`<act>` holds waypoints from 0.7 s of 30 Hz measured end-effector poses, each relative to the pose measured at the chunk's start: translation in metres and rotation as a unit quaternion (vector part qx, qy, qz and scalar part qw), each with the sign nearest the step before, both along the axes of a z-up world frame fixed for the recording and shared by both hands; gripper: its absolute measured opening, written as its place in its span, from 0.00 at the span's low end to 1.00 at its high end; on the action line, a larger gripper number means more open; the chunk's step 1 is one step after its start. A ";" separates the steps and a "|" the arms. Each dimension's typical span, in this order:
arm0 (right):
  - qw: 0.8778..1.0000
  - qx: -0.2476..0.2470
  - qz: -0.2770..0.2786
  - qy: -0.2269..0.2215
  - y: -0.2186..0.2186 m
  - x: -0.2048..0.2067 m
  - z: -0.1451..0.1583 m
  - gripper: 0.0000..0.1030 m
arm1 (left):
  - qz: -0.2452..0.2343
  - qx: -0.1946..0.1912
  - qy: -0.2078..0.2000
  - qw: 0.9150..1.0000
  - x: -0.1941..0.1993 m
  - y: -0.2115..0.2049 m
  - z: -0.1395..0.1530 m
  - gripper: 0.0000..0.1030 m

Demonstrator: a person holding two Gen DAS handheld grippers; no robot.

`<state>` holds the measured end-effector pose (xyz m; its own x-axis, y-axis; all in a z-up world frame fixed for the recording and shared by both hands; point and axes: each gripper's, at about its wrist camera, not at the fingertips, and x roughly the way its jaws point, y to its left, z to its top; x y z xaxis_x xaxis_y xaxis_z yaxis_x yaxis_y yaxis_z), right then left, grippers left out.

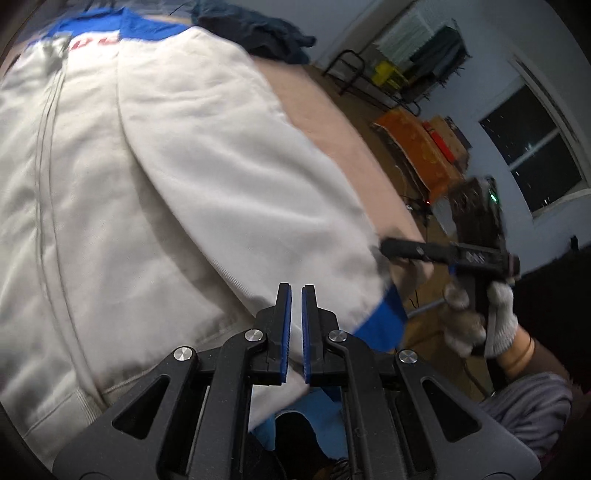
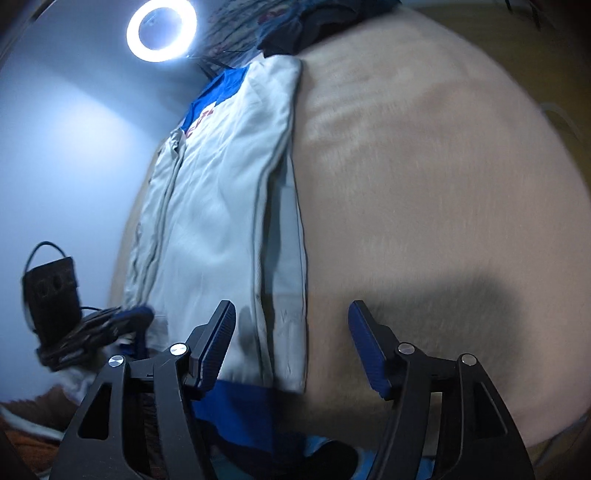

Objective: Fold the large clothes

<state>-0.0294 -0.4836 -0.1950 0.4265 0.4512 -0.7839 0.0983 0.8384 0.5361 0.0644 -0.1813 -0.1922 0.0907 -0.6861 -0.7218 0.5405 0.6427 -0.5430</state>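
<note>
The jacket lies flat on the beige bed, white with blue at collar and hem, its side already folded inward so it forms a long narrow strip. By the look of it the sleeve-and-side folds are done and the next step is the lengthwise fold — hem carried up toward the collar.

The left gripper hovers over the hem end with its blue pads closed together, and nothing is visibly pinched between them. The right gripper stands open over the jacket's near right edge, holding nothing.

The next move likely calls for both grippers to drop to the two hem corners, close on the cloth and lift evenly, or the strip will skew.

The left view shows the gloved hand carrying the right gripper beside the blue cuff, plus a window and dark clothes piled past the collar. The right view alone shows the ring light and the bare bed to the right.
</note>
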 end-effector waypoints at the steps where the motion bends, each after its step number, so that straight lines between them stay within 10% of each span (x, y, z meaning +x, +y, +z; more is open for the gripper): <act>1: 1.000 0.007 0.001 -0.002 0.001 -0.001 -0.002 0.62 | 0.000 0.004 0.002 1.000 0.001 -0.004 -0.005 0.01; 6: 0.999 0.007 0.030 0.017 0.018 0.002 -0.009 0.19 | -0.030 0.029 0.011 0.999 -0.013 -0.026 -0.039 0.01; 21: 0.984 -0.133 0.116 -0.018 0.103 0.023 0.065 0.11 | 0.043 -0.044 -0.037 0.997 -0.013 0.070 0.037 0.01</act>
<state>-0.0064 -0.3806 -0.1298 0.3653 0.3201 -0.8741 -0.1269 0.9474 0.2939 0.0512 -0.1117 -0.1556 0.2026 -0.7345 -0.6477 0.5270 0.6393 -0.5600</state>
